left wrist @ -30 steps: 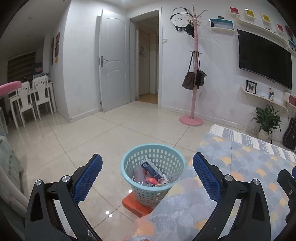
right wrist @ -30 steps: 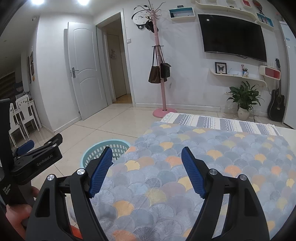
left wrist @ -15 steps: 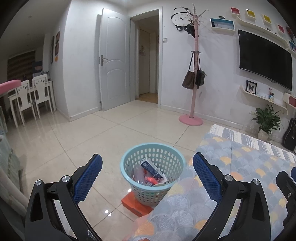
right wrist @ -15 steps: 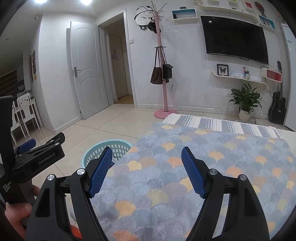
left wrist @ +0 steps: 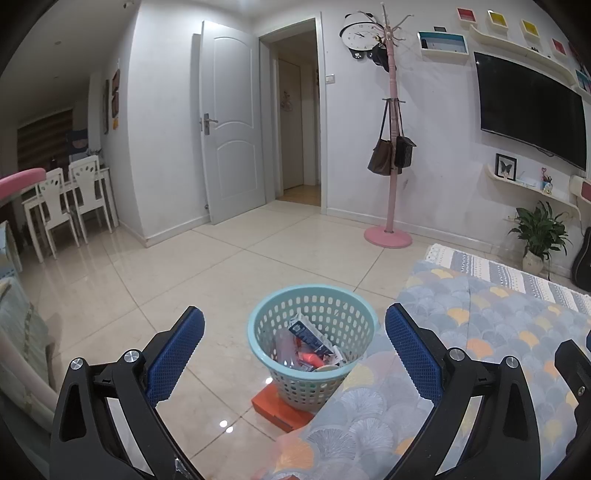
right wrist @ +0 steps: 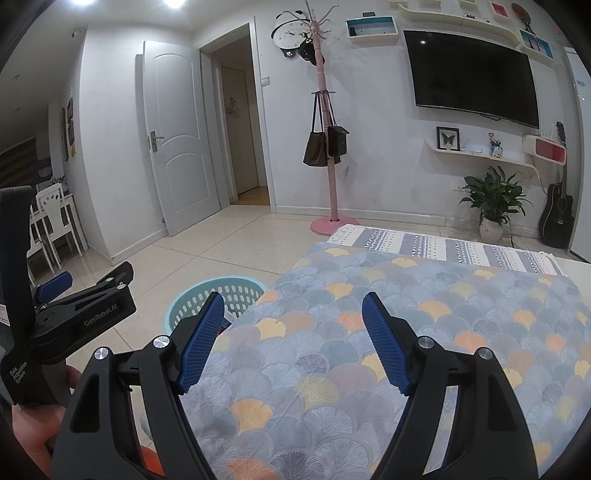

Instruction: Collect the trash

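Tools: left tool [left wrist: 294, 341], right tool [right wrist: 293, 338] agape | basket [left wrist: 314, 332] touches table edge [left wrist: 369, 369]

The room is evenly lit by cool indoor light from above; in the right wrist view two ceiling lamps [right wrist: 125, 3] burn out to white at the top edge. The glossy floor tiles [left wrist: 155, 280] beyond the left gripper [left wrist: 294, 350] carry soft sheen and small bright glints just ahead of its fingers. Shadows are faint. Both views are sharp, with strong fisheye bending of the door [left wrist: 231, 122] and walls, and black vignette corners.
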Available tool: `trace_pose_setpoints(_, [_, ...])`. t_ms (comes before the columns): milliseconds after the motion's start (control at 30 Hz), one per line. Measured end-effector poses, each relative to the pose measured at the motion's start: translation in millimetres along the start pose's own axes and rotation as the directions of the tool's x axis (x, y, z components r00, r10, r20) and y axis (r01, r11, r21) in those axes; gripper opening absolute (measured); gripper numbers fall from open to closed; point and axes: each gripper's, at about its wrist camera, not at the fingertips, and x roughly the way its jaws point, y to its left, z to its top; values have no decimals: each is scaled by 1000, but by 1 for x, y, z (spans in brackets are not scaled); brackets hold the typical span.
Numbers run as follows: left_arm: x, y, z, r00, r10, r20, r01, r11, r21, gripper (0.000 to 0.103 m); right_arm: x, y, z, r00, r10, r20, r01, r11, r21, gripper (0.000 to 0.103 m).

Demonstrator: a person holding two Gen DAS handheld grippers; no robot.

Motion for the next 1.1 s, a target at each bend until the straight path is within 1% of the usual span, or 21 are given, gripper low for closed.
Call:
trace_pose_setpoints(467, [-2,2,1,1000,2,8,-2,1000,2,95,1,5,1,1000,-10,-4,10,1000,-8,73])
trace_pose_setpoints(600, [-2,0,1,1000,18,9,-18,1000,20,95,0,9,1,1000,-11,-4,11,1000,-17,73])
trace_pose_setpoints(767, [-2,2,2,1000,23,6,-24,1000,16,95,1,18,1,999,-54,-6,54,997,-60,73])
trace_pose_setpoints(967, [-5,5,2,1000,17,17,-18,1000,11,95,-3,24,3,996,-86,2,86,993,-78,73])
trace_pose_setpoints(1000, [-5,5,2,999,26,22,-26,1000,13,95,-3,25,3,996,-90,3,90,993,-81,73])
trace_pose_setpoints(1033, [-5,4,1,998,62,31,-63,998,25,95,-3,27,3,995,-97,5,97,992,-84,73])
trace_pose_setpoints(1067, [-4,3,1,996,80,30,-81,996,36,95,-4,29,2,994,-106,10,106,990,-91,73])
trace_pose_setpoints(1100, [-3,2,1,996,80,27,-81,996,40,95,-3,32,1,993,-114,15,115,988,-100,73])
